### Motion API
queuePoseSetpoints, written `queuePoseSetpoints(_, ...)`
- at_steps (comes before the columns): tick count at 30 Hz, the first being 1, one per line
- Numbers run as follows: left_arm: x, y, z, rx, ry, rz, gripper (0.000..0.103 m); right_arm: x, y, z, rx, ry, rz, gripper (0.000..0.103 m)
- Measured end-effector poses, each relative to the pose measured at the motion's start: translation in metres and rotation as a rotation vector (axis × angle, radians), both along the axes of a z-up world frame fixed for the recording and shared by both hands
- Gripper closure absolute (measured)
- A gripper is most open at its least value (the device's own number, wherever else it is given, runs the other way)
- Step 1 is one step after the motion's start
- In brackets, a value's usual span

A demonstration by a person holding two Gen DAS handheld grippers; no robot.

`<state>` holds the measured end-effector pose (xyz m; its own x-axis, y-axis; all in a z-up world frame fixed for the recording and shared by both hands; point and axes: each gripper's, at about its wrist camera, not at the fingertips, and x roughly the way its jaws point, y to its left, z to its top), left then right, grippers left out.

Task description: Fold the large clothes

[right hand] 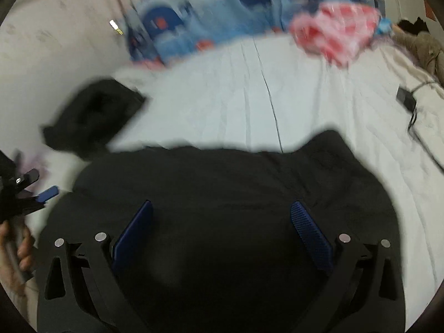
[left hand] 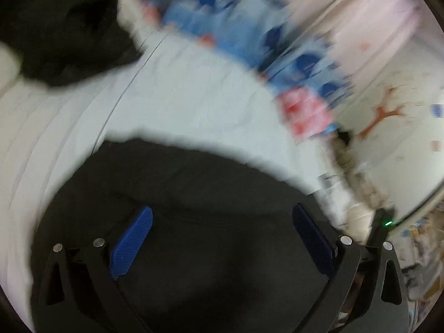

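Observation:
A large black garment [left hand: 199, 194] lies spread on the white bed sheet [left hand: 180, 97], and it also shows in the right wrist view [right hand: 227, 183]. My left gripper [left hand: 222, 238] hovers over it, open and empty, blue pads wide apart. My right gripper [right hand: 222, 236] is also open and empty above the same garment. The left gripper [right hand: 41, 194] appears at the left edge of the right wrist view, held in a hand. Both views are blurred by motion.
A second dark bundle of cloth [right hand: 91, 116] lies on the sheet at the far left, also in the left wrist view [left hand: 63, 33]. A red-and-pink item [right hand: 338, 33] sits at the bed's far side. A black device with a cable [right hand: 406, 98] lies at right.

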<state>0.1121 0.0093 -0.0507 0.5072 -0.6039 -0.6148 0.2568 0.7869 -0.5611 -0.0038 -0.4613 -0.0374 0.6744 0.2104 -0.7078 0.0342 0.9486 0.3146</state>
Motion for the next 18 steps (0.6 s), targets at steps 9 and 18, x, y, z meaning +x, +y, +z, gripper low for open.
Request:
queuePoseSetpoints(9, -0.010, 0.022, -0.004, -0.014, 0.004, 0.087, 0.007, 0.011, 0.018, 0.014, -0.106, 0.005, 0.036, 0.007)
queuePoseSetpoints(18, 0.031, 0.027, -0.041, 0.007, 0.069, 0.148, 0.007, 0.039, -0.034, -0.038, -0.130, 0.125, -0.072, 0.007)
